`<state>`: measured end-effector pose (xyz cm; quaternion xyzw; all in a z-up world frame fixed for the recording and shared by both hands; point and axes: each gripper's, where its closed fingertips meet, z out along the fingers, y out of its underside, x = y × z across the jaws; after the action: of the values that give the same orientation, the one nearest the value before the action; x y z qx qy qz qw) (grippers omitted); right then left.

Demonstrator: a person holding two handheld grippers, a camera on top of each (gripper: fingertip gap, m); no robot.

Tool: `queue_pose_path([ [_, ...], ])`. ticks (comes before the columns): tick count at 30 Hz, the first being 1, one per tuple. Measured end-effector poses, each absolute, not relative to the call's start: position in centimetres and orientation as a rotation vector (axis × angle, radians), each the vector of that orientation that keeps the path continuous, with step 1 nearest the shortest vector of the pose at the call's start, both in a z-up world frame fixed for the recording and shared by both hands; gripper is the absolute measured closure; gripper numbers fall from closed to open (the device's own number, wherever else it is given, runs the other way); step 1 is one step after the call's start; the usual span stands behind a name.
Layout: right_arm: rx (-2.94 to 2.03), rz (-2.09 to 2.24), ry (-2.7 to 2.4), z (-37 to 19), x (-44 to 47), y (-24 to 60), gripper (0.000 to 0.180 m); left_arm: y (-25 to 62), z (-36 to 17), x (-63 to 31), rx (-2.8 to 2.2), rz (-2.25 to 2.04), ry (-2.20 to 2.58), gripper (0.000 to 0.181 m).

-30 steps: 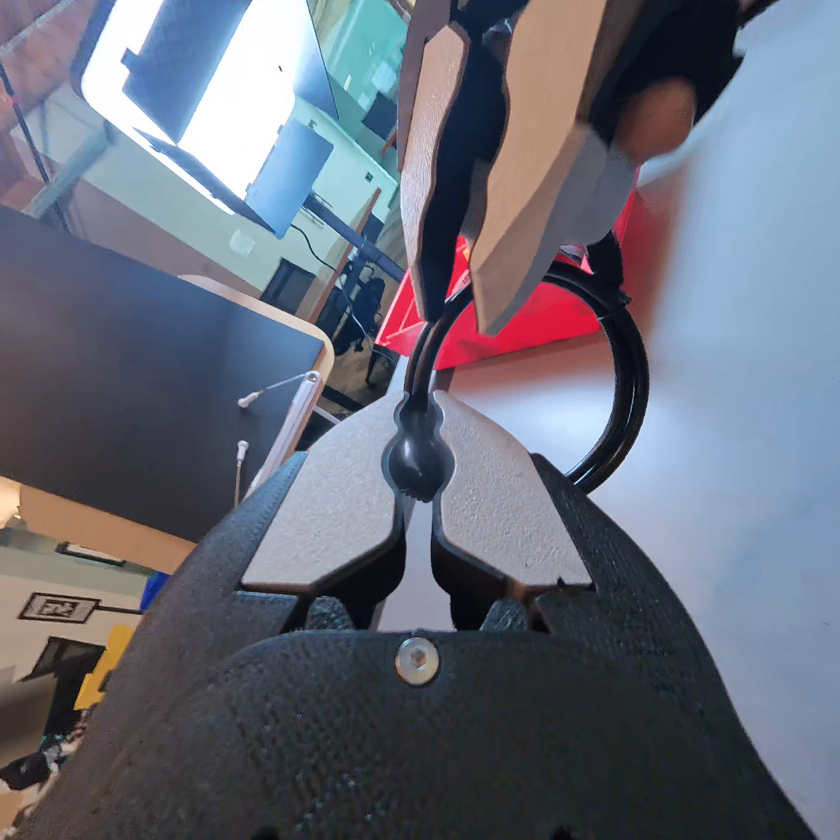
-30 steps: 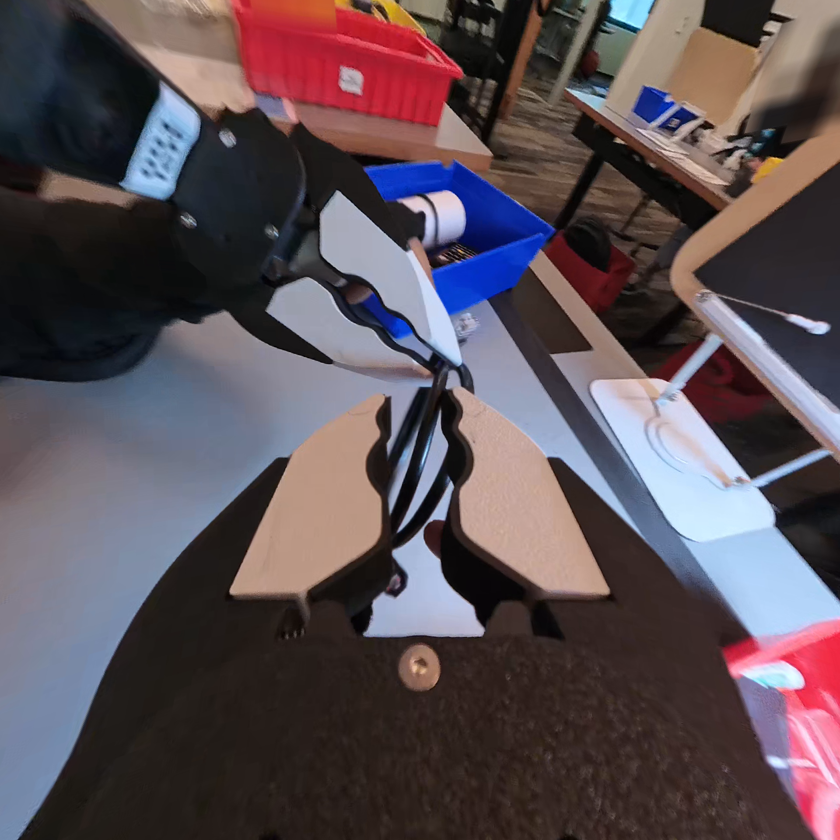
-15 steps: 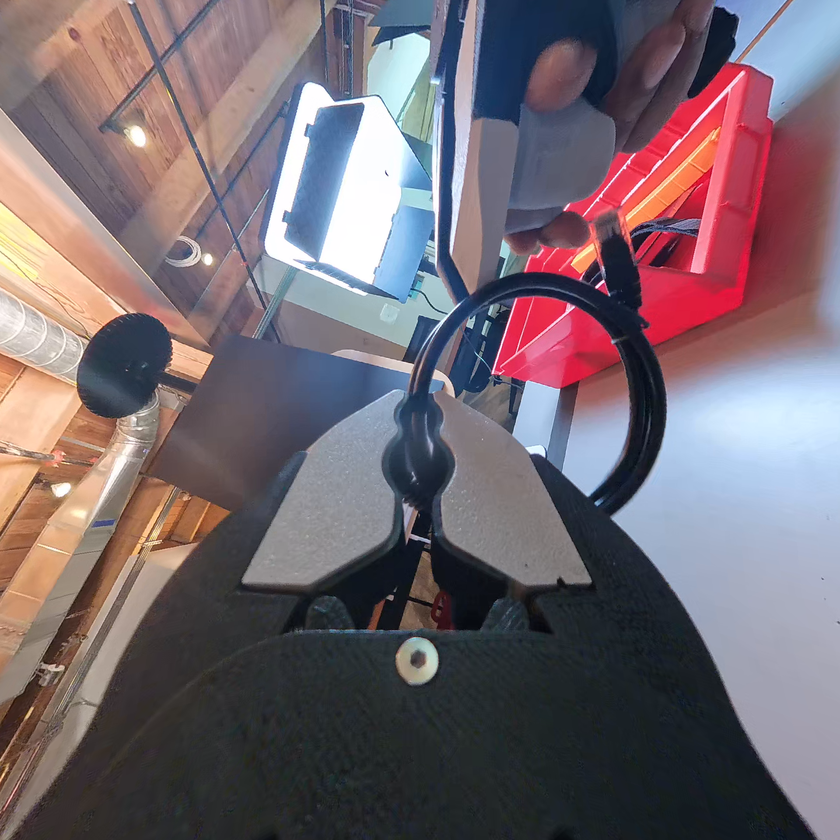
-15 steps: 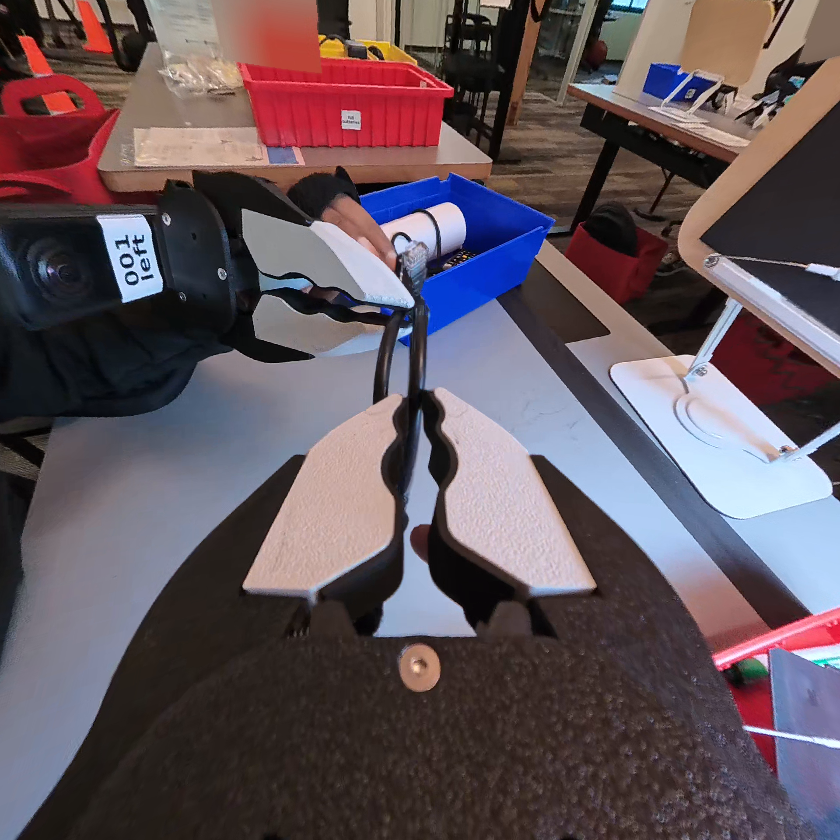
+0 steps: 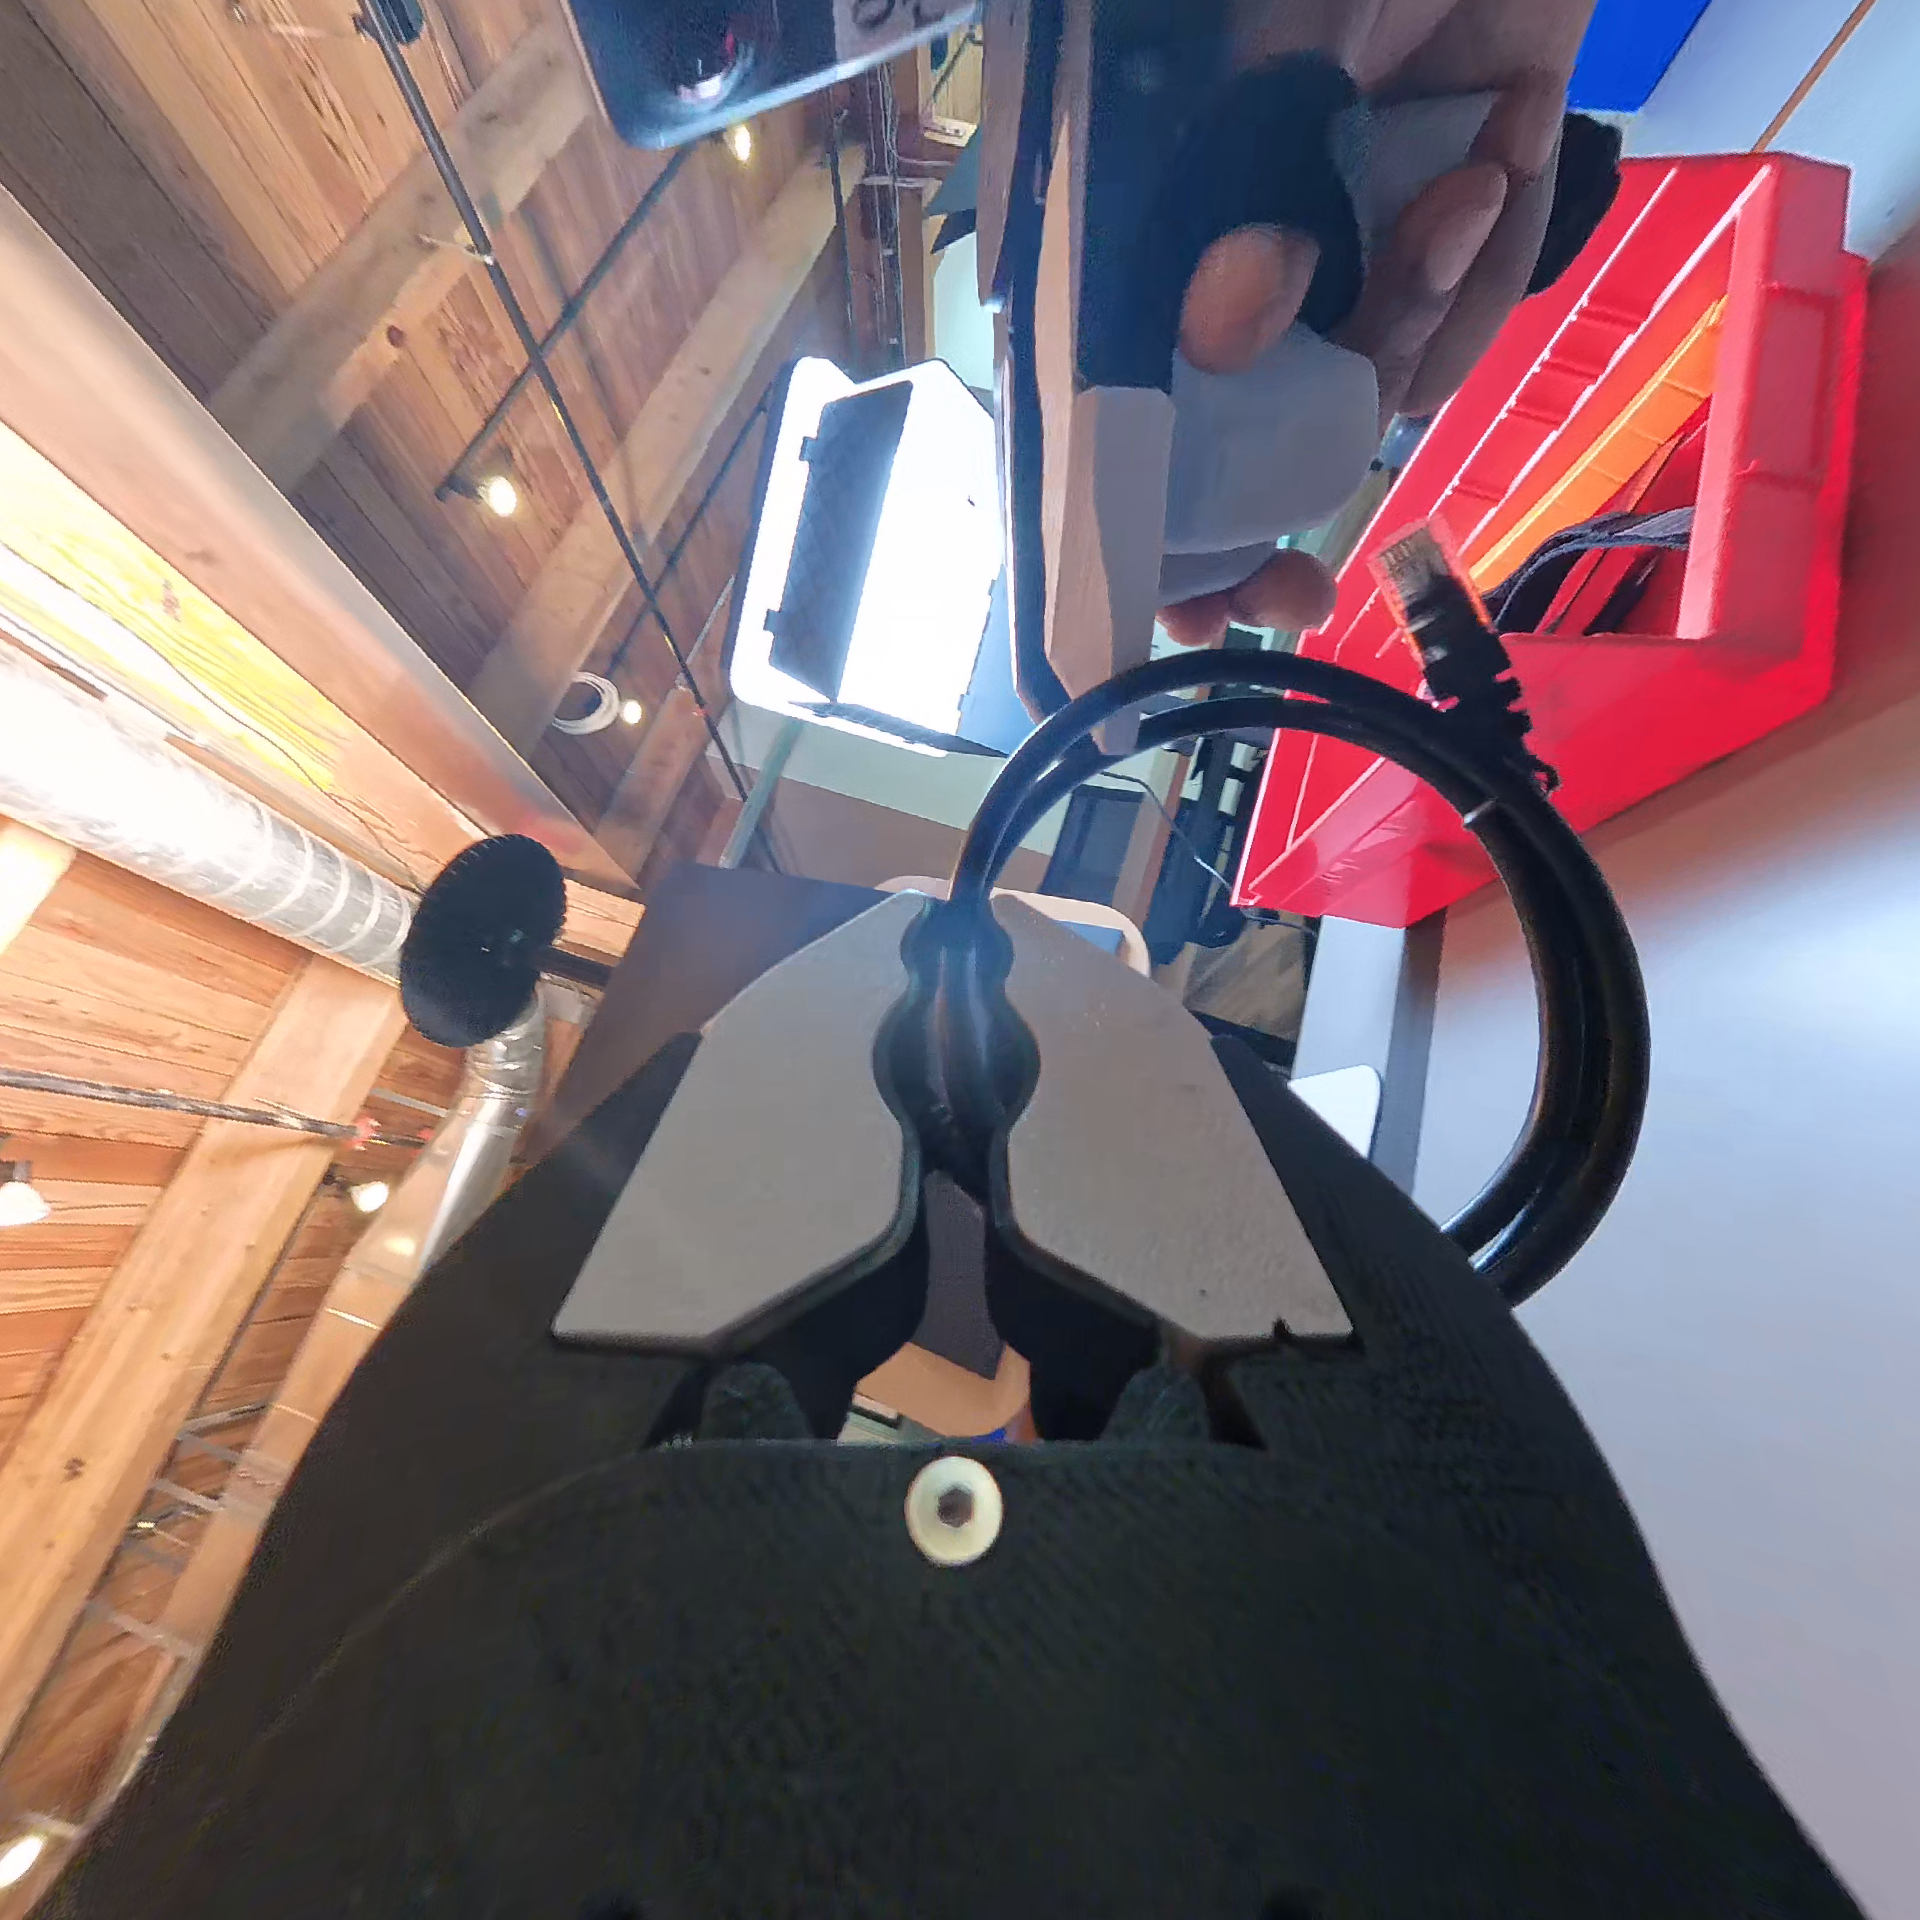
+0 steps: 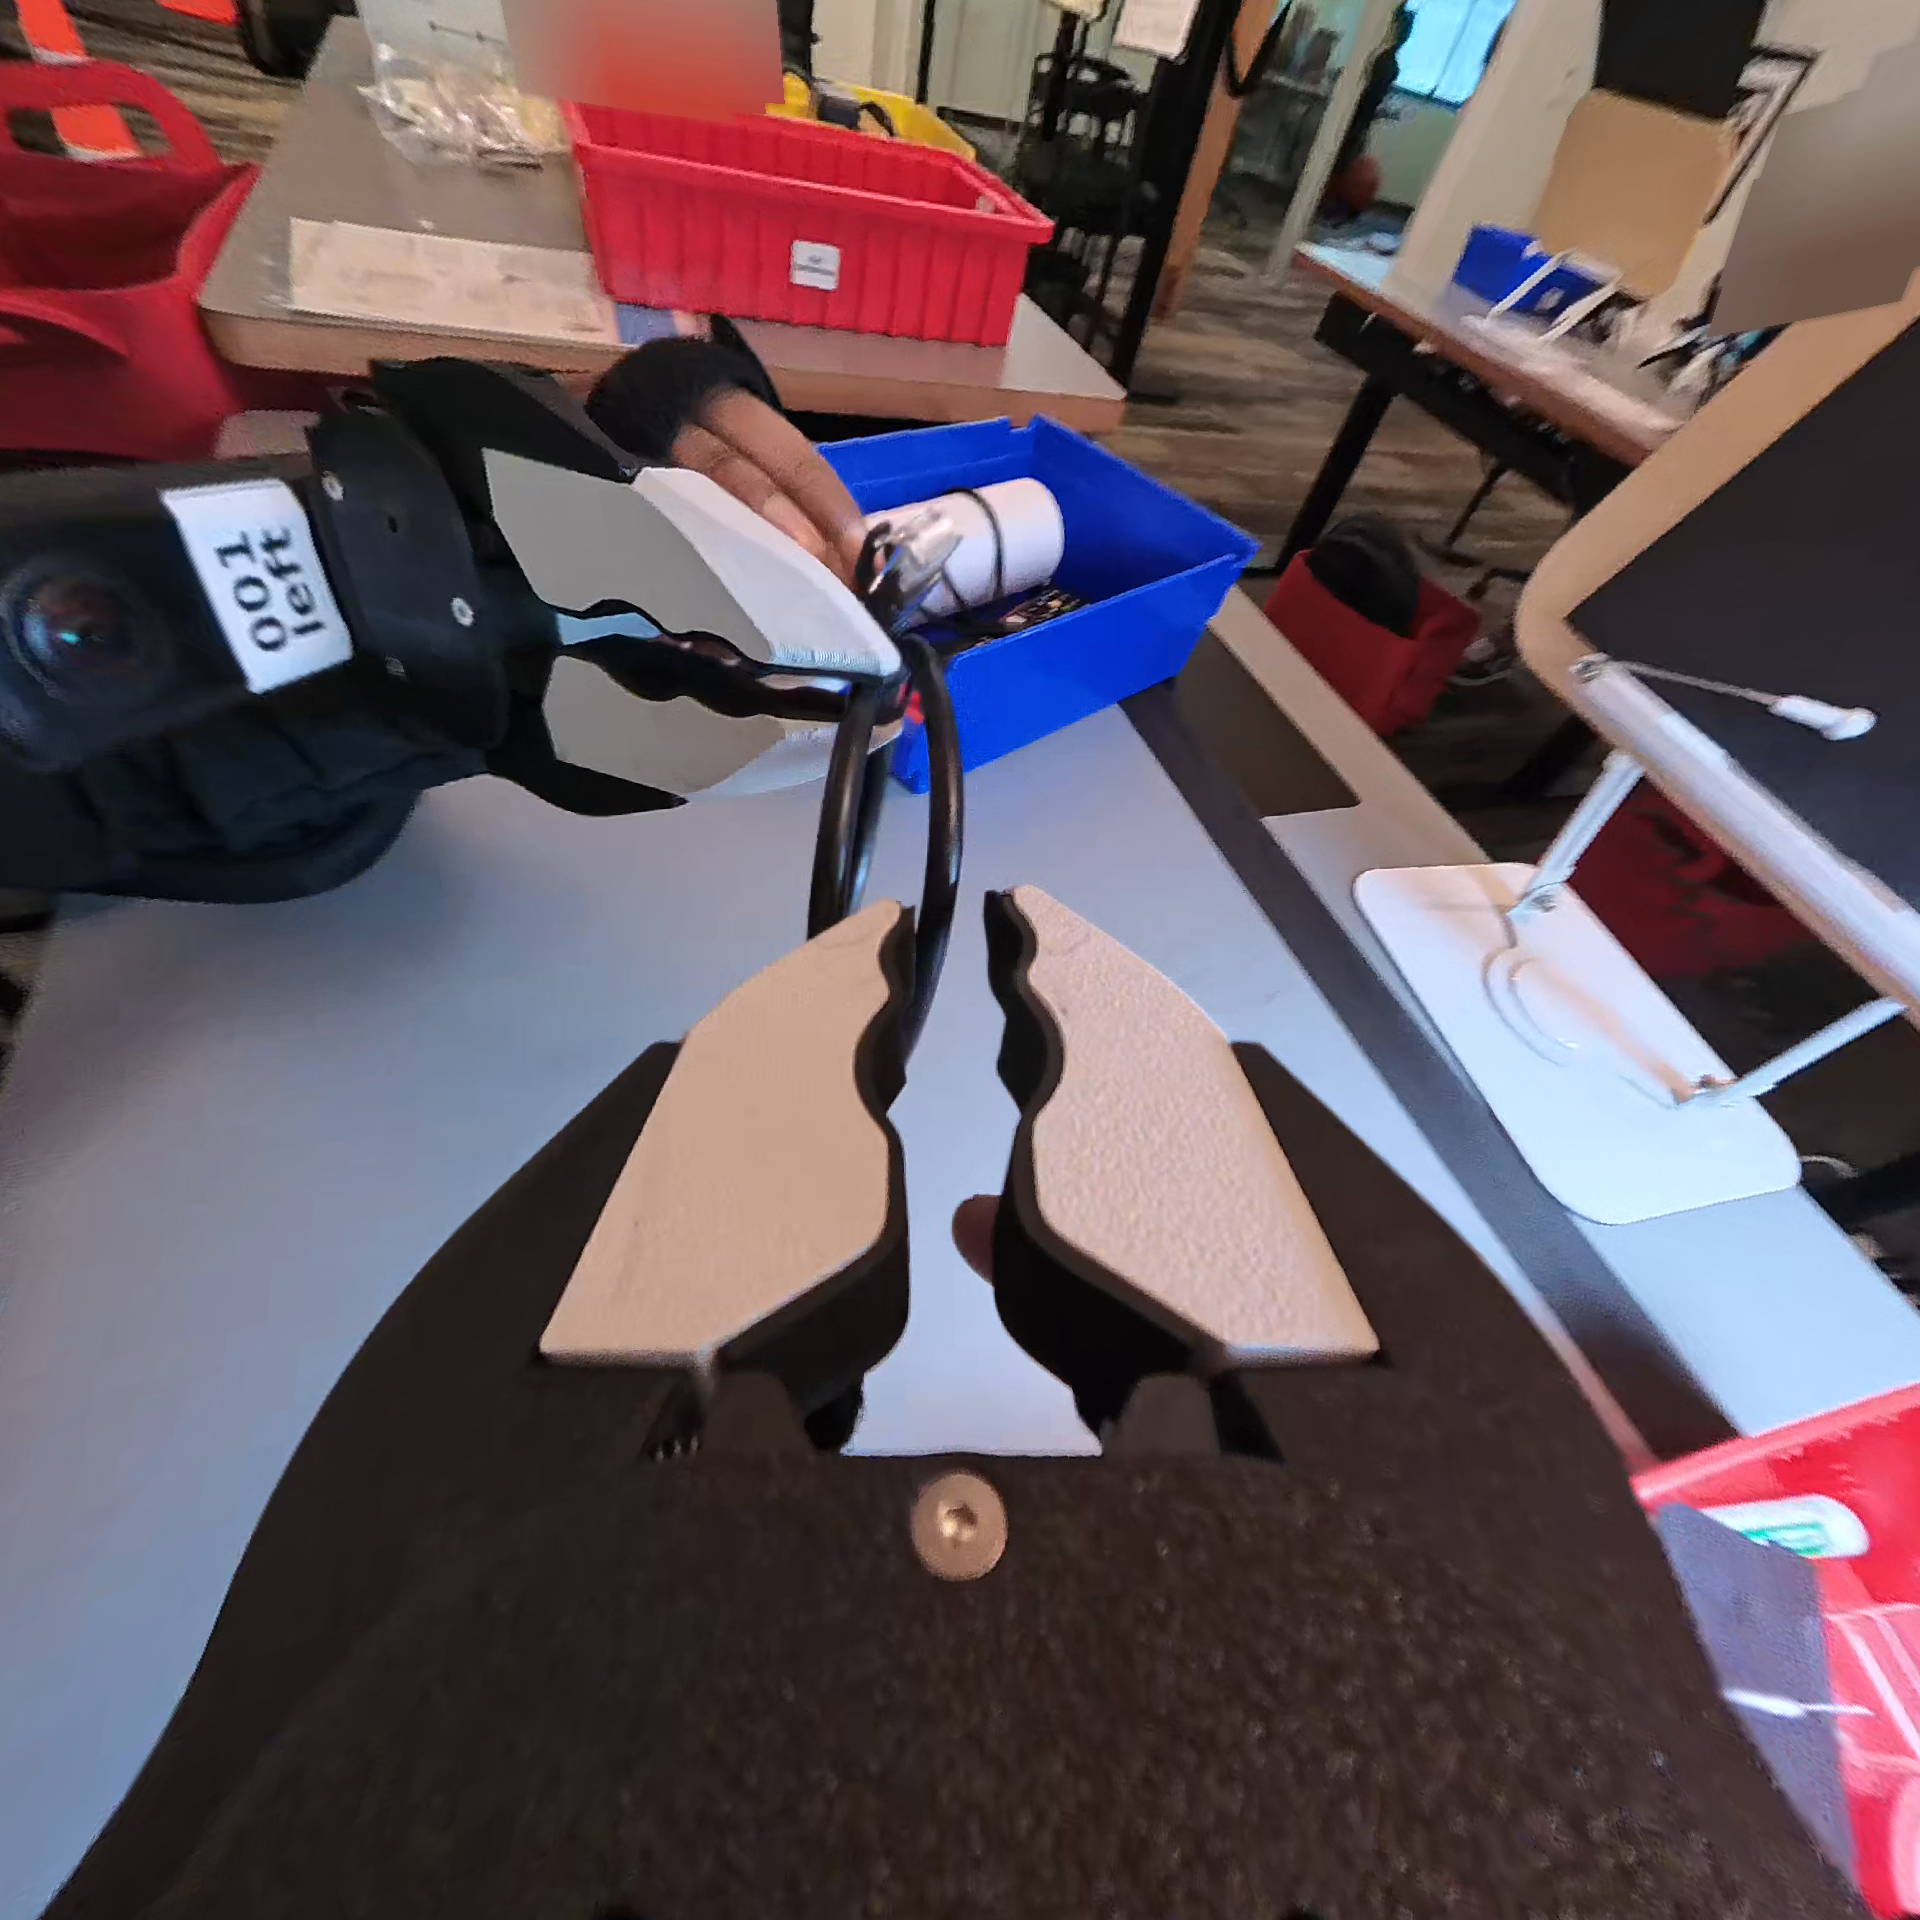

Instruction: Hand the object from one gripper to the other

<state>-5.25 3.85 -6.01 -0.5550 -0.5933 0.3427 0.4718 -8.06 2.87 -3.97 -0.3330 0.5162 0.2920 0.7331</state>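
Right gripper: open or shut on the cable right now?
Open. The right gripper shows a clear gap between its fingers; the black cable sits loosely there, clamped by the left gripper.

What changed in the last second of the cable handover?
The right claw closed on the coiled black network cable half a second ago and has now opened, its fingers standing apart around one strand. The view swung up toward the wooden ceiling. The left claw stayed shut on the cable over the grey table.
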Motion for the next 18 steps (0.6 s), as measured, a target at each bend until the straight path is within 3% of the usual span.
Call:
queue_pose_path([
  [8, -1.295, 0.714, -1.431, -5.3, -5.2, 4.6, 0.174, 2.9, -4.2, -7.9, -0.706, 0.681, 1.144, 0.173],
  [14, -1.015, -0.024, -1.428, -5.4, -4.1, 8.4, 0.174, 3.7, -3.2, -9.7, -0.964, 0.162, 0.999, 0.163],
  [18, -0.883, -0.054, -1.463, -6.4, -5.1, 8.1, 0.174, 4.2, -3.0, -10.8, -1.111, -0.038, 0.967, 0.158],
])
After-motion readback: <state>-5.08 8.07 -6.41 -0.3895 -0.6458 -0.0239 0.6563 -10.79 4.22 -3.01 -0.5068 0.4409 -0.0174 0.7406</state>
